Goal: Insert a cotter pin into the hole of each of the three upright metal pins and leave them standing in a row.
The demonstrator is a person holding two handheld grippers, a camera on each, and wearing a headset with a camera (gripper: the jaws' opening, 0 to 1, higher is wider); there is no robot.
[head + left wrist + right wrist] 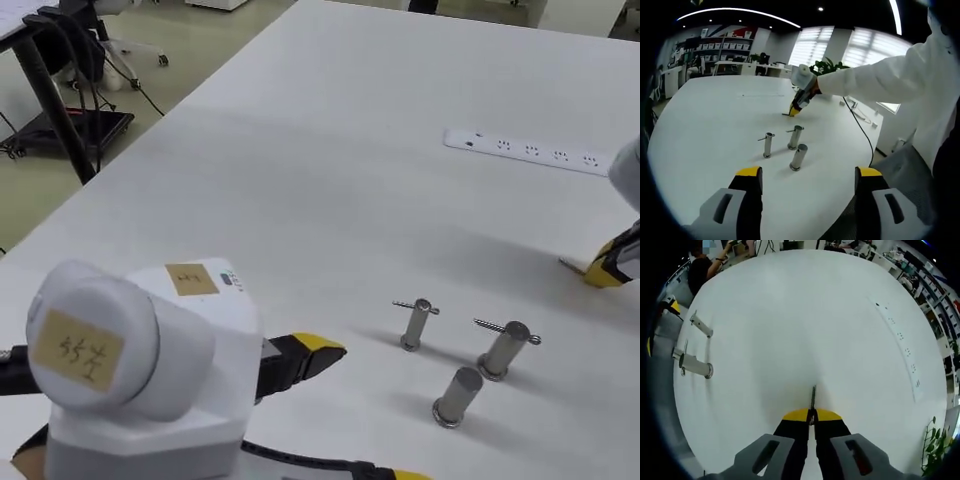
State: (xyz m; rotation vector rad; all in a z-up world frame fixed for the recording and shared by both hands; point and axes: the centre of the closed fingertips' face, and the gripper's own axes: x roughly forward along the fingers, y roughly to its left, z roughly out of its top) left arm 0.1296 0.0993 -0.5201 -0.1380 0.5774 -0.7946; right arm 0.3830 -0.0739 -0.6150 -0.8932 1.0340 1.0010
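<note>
The right gripper's (812, 416) jaws pinch a cotter pin (813, 397) that points straight ahead; the bare pin (458, 395) stands upright, well to their left. The left gripper's (810, 174) jaws gape wide.

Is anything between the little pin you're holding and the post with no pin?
Yes. An already pinned post stands roughly between the right gripper, shut on the cotter pin, and the empty post.
</note>
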